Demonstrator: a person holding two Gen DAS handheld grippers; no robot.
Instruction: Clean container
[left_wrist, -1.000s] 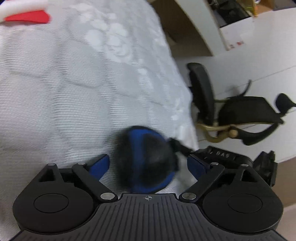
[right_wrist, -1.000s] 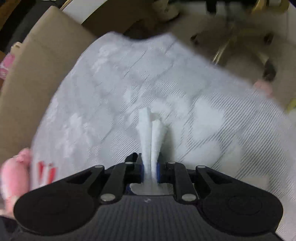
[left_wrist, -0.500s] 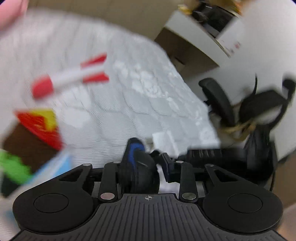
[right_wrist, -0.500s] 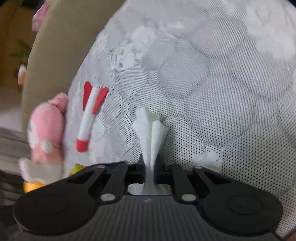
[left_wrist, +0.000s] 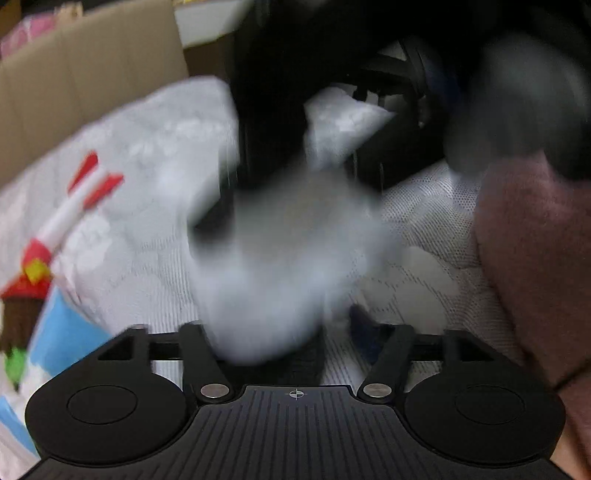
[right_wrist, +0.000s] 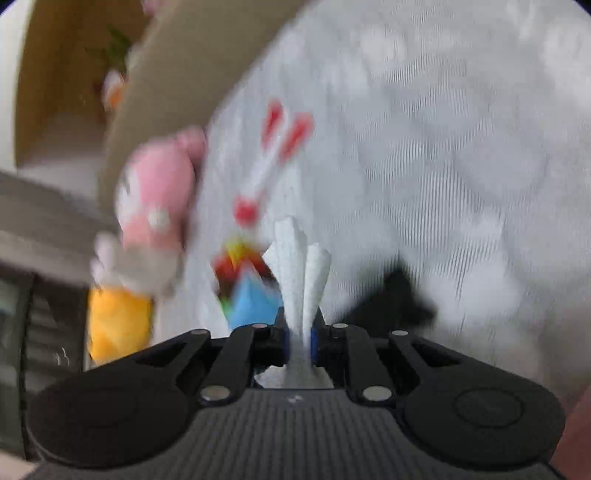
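Observation:
My right gripper (right_wrist: 298, 334) is shut on a folded white wipe (right_wrist: 301, 266) that stands up between its fingers. In the left wrist view the wipe (left_wrist: 284, 266) shows as a large white blur right in front of my left gripper (left_wrist: 295, 332), with the right gripper's black body (left_wrist: 406, 92) above it. A dark object (left_wrist: 306, 358) sits between the left gripper's jaws, mostly hidden by the blur; I cannot tell what it is or whether the jaws grip it. A hand (left_wrist: 532, 266) is at the right.
A white quilted mattress (right_wrist: 461, 147) lies under both grippers. A red and white toy rocket (right_wrist: 273, 158), a pink plush toy (right_wrist: 155, 199) and a picture book (left_wrist: 55, 332) lie at its left. A cardboard panel (left_wrist: 88, 81) stands behind.
The right gripper with the wipe has swung in front of the left gripper and now blocks its view. The left gripper's jaws stand wider apart than half a second ago. Both views have shifted.

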